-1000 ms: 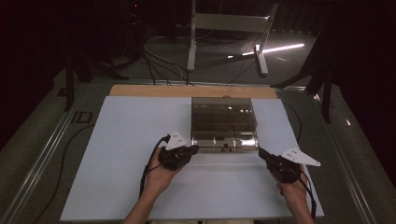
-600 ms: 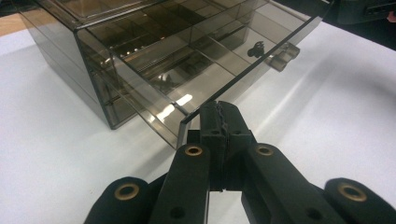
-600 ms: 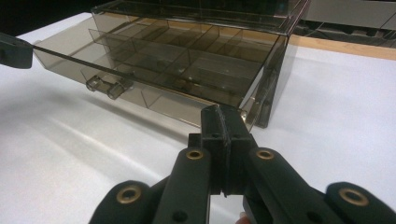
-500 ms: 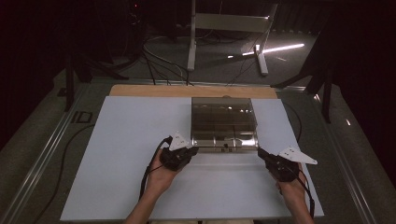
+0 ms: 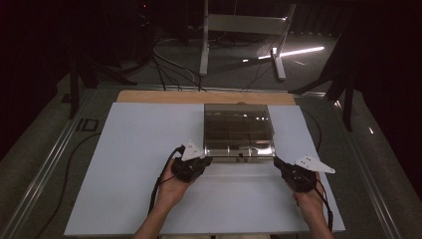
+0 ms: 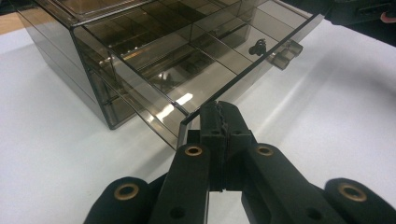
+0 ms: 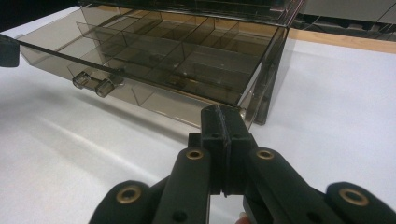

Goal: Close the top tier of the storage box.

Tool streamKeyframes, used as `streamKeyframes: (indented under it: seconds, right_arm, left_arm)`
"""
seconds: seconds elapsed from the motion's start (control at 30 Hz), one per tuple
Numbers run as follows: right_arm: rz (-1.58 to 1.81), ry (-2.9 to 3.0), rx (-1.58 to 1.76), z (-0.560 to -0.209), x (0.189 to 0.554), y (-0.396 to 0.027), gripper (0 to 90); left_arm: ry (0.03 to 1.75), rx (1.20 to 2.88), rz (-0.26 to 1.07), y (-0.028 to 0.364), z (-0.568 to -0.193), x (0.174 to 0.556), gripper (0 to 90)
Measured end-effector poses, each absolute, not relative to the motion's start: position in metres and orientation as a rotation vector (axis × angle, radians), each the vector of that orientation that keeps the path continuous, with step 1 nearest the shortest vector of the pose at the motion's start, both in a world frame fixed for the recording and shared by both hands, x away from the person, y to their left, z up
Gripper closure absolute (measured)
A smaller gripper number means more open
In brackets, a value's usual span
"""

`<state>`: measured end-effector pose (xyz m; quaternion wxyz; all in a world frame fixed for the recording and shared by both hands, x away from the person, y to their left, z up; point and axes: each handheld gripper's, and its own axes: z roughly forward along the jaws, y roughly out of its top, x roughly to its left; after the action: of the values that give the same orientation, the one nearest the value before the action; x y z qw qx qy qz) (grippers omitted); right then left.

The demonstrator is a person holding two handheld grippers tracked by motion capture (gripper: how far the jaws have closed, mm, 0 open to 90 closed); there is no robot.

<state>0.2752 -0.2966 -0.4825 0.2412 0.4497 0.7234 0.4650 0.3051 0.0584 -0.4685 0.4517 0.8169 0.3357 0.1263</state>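
On the left we've got the left gripper [image 5: 205, 160], jaws pressed tight together with nothing between them, the tip sitting right at the near left corner of the pulled-out drawer [image 6: 196, 51]. That drawer belongs to a smoky see-through plastic organizer box [image 5: 239, 129] in the middle of the white table mat [image 5: 124, 164]. It's split into little compartments, and as far as we can tell they're empty. Two small clear knobs [image 7: 95, 84] stick off its front panel. No readable writing on the box. Over on the right, the right gripper [image 5: 276, 162] is also squeezed shut on nothing, tip up against the drawer's near right corner.
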Motion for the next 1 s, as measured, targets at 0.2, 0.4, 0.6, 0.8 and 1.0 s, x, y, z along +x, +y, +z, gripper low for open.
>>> streamKeyframes:
  seconds: [0.2,0.4,0.6,0.8,1.0]
  right_arm:
    - [1.275,1.972,1.236,-0.483,0.278,-0.297,89.8]
    - [1.256,1.977,1.255,-0.486,0.282,-0.295,88.9]
    - [1.257,1.973,1.254,-0.485,0.285,-0.293,89.0]
    - [1.258,1.968,1.256,-0.485,0.287,-0.294,90.0]
    - [1.253,1.957,1.268,-0.484,0.288,-0.295,90.0]
  left_arm:
    - [0.828,2.022,0.327,0.057,-0.468,0.306,90.0]
    - [0.834,2.015,0.337,0.055,-0.468,0.307,90.0]
    - [0.833,2.054,0.356,0.052,-0.471,0.307,90.0]
    - [0.854,2.061,0.356,0.052,-0.475,0.31,90.0]
    - [0.873,2.048,0.352,0.054,-0.475,0.314,90.0]
